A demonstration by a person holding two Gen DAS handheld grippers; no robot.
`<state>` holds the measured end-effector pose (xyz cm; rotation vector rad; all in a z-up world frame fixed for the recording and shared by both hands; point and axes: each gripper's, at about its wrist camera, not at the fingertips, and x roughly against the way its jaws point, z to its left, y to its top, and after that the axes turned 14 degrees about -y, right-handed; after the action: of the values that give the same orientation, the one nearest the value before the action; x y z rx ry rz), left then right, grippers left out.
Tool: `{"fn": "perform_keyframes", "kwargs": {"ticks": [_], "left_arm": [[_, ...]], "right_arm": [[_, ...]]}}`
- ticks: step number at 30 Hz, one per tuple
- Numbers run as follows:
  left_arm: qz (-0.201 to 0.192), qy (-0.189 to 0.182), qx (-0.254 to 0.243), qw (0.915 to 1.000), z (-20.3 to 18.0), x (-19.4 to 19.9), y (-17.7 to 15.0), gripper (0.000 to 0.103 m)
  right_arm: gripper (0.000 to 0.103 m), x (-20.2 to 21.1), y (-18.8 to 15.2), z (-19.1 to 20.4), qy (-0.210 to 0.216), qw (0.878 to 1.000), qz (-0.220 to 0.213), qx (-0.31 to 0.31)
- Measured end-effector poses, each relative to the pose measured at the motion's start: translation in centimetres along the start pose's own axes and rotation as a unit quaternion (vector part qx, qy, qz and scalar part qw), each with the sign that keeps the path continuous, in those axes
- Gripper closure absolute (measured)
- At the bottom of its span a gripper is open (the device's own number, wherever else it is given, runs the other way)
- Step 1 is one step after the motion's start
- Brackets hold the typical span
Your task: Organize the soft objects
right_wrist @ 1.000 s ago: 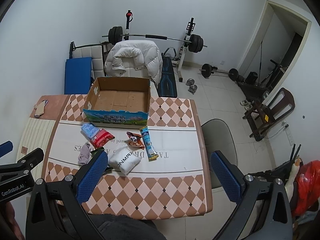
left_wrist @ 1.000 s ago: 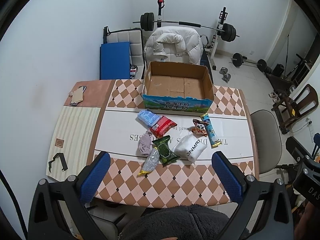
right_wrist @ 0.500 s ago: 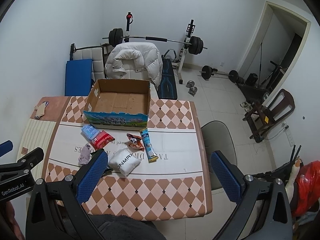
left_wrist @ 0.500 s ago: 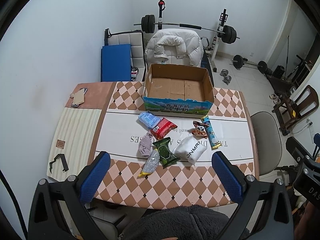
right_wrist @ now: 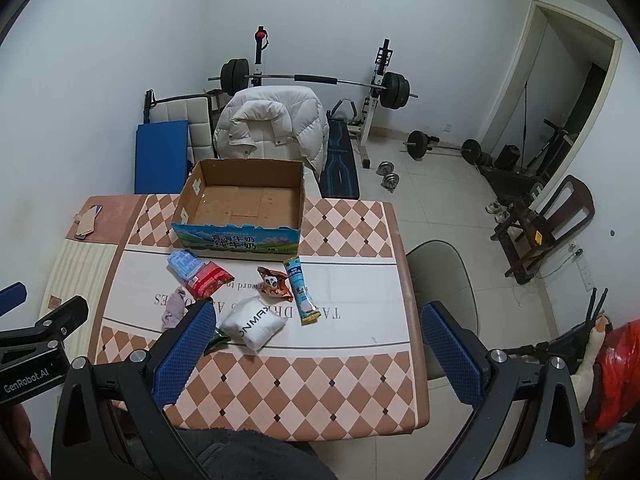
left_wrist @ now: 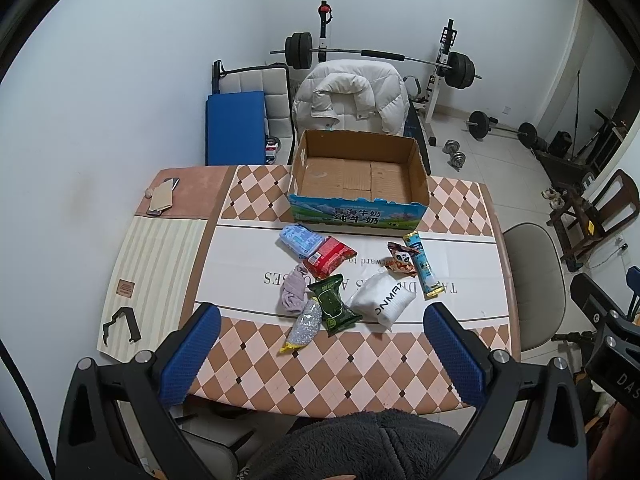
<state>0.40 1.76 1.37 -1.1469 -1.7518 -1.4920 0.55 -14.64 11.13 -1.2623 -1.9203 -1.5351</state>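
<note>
An empty open cardboard box [left_wrist: 358, 178] stands at the far side of the table [left_wrist: 260, 364]; it also shows in the right wrist view [right_wrist: 240, 204]. In front of it lie several soft items: a light blue pack [left_wrist: 298, 238], a red pack [left_wrist: 330, 256], a pink cloth [left_wrist: 292, 292], a green pack [left_wrist: 334, 306], a silver-yellow pouch [left_wrist: 304, 326], a white bag [left_wrist: 382, 300], an orange snack pack [left_wrist: 400, 260] and a blue tube pack [left_wrist: 424, 270]. My left gripper [left_wrist: 320, 354] is open and empty, high above the near table edge. My right gripper [right_wrist: 318, 354] is open and empty, likewise high.
A chair with a white puffer jacket [left_wrist: 352, 98] stands behind the box. A grey chair [left_wrist: 534, 284] is at the table's right side. A phone and card [left_wrist: 162, 198] and a black bracket [left_wrist: 120, 322] lie at the table's left. Gym weights stand at the back.
Both grippers have risen and pulled back slightly, so the table and box look a little smaller and lower. Nothing on the table has moved.
</note>
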Motion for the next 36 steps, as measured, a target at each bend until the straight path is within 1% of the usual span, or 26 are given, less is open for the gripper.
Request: {"fn": "perform_keyframes", "kwargs": {"ticks": [23,29,31,32,34,36], "left_arm": [[-0.001,-0.002,-0.003,1.0000,-0.8,0.7,0.0,0.000],[-0.002,0.000,-0.006,1.0000,-1.1,0.8,-0.1,0.000],[-0.004,0.013,-0.009,0.9999,-0.7,0.1,-0.2,0.000],[-0.002,0.020,-0.011,0.9997,-0.3,-0.8,-0.7,0.000],[0.006,0.040,-0.012,0.9991,1.0,-2.9,0.0,0.000],[0.016,0.060,-0.015,0.9980,2.3,-5.2,0.1,0.000]], "right_arm": [[0.000,0.1,-0.4,-0.3,0.000,1.000,-0.002,-0.003],[0.000,0.3,-0.5,-0.4,0.007,1.000,-0.001,-0.006],[0.000,-0.1,-0.4,-0.3,0.012,1.000,-0.001,-0.006],[0.000,-0.6,-0.3,-0.1,0.015,1.000,-0.002,-0.003],[0.000,-2.8,0.1,0.8,0.024,1.000,0.000,0.018],[0.000,-5.8,0.2,2.3,0.041,0.998,0.013,0.043]]}}
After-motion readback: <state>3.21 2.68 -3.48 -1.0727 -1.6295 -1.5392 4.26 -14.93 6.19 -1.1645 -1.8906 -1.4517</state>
